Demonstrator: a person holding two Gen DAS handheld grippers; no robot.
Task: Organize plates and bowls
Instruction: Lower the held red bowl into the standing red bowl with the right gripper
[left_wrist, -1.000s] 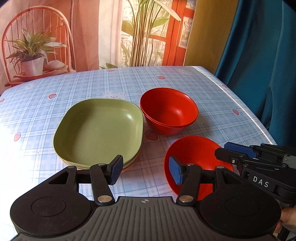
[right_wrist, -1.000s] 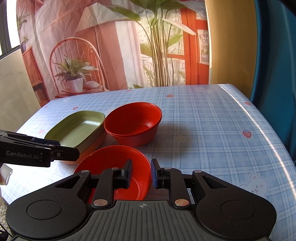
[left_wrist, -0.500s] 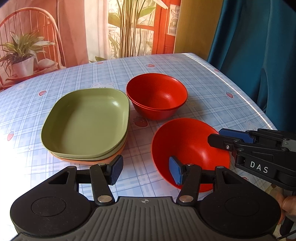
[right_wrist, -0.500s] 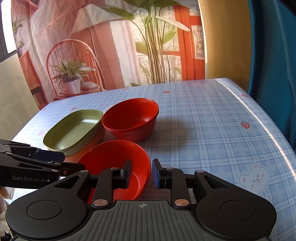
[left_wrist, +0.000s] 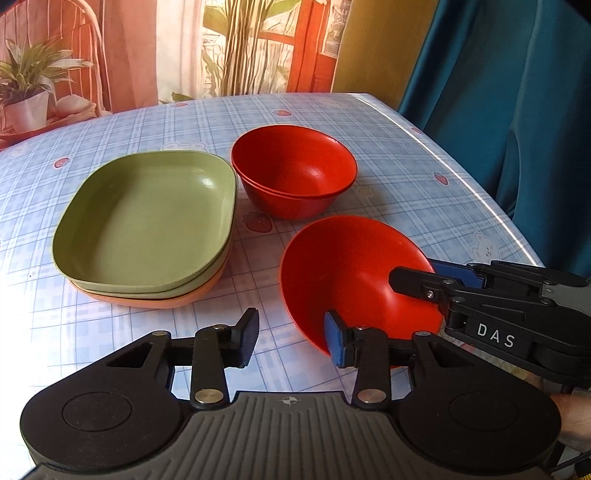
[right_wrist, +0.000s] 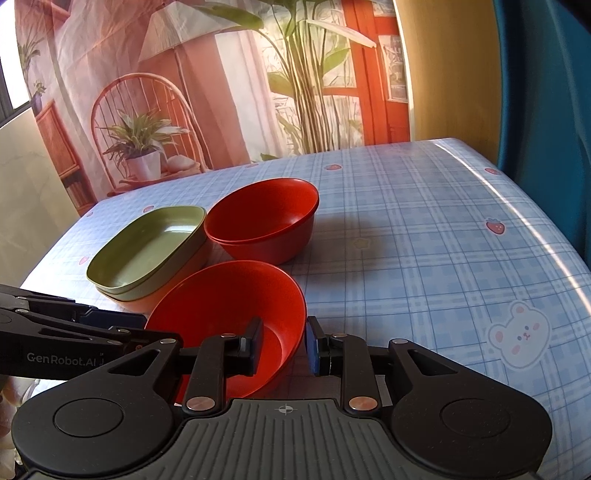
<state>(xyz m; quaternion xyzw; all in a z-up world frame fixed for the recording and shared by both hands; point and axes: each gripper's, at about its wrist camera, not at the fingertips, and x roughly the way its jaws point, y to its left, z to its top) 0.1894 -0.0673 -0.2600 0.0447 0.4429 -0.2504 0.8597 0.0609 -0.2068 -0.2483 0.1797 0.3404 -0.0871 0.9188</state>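
Note:
A red bowl (left_wrist: 351, 266) (right_wrist: 221, 302) hangs tilted just over the near table, my right gripper (right_wrist: 282, 345) (left_wrist: 413, 271) shut on its right rim, one finger inside and one outside. My left gripper (left_wrist: 291, 341) (right_wrist: 159, 328) is at the bowl's left rim. Its jaws are closing with the rim between them, and a gap still shows. Behind stand two nested red bowls (left_wrist: 295, 170) (right_wrist: 262, 218). To their left, green plates (left_wrist: 147, 221) (right_wrist: 147, 251) are stacked on an orange plate (left_wrist: 166, 301) (right_wrist: 184, 266).
The table (left_wrist: 406, 155) (right_wrist: 406, 240) has a blue checked cloth, bare to the right of the bowls. Its right edge runs along a teal curtain (left_wrist: 517, 110). A printed backdrop closes the far edge. A hand (left_wrist: 572, 417) shows at the lower right.
The held red bowl has come up and tilted more. My left gripper's jaws have narrowed and now sit at the bowl's left rim. Plates and nested bowls have not moved.

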